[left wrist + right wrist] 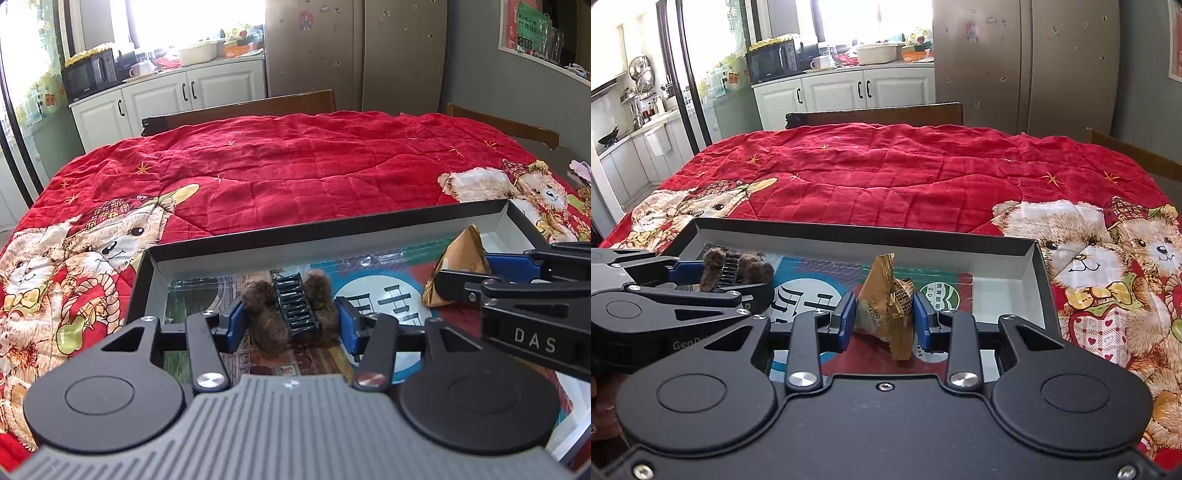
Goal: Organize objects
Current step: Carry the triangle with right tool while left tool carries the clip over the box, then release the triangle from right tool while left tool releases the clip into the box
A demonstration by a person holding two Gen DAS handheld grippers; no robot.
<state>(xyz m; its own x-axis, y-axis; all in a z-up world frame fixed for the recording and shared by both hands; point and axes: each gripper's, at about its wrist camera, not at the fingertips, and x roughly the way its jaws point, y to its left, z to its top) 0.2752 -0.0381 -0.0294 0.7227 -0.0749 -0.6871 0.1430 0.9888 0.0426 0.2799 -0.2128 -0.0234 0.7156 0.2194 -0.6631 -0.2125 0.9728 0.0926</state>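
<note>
My left tool [291, 317] points down into a shallow black box [325, 223]. Between its blue pads [236, 317] lies a brown furry hair claw with a black toothed centre [295, 306]. In the left wrist view the pads flank the fur at either side with little or no gap; I cannot tell whether they press on it, so I cannot tell its state.

My right tool [884, 319] also reaches into the box [864, 236], to the right of the left one. Its blue pads [846, 321] are clenched on a gold foil snack packet [886, 306], which stands roughly upright between them, its crinkled lower edge hanging towards the box floor. In the left wrist view the same packet [458, 266] shows at the right tool's [454, 275] tip, near the box's right end.

The box has white inner walls, and its floor bears a printed sheet in blue, white and red [820, 291]. The claw [735, 269] sits towards the left end, the packet near the middle, the two well apart.

The box rests at the near edge of the table, on a red quilted cloth printed with teddy bears [886, 177]. Wooden chair backs [875, 112] stand behind the table. Beyond them are white cabinets [846, 90], a microwave [774, 61] and a steel refrigerator [1023, 62].
</note>
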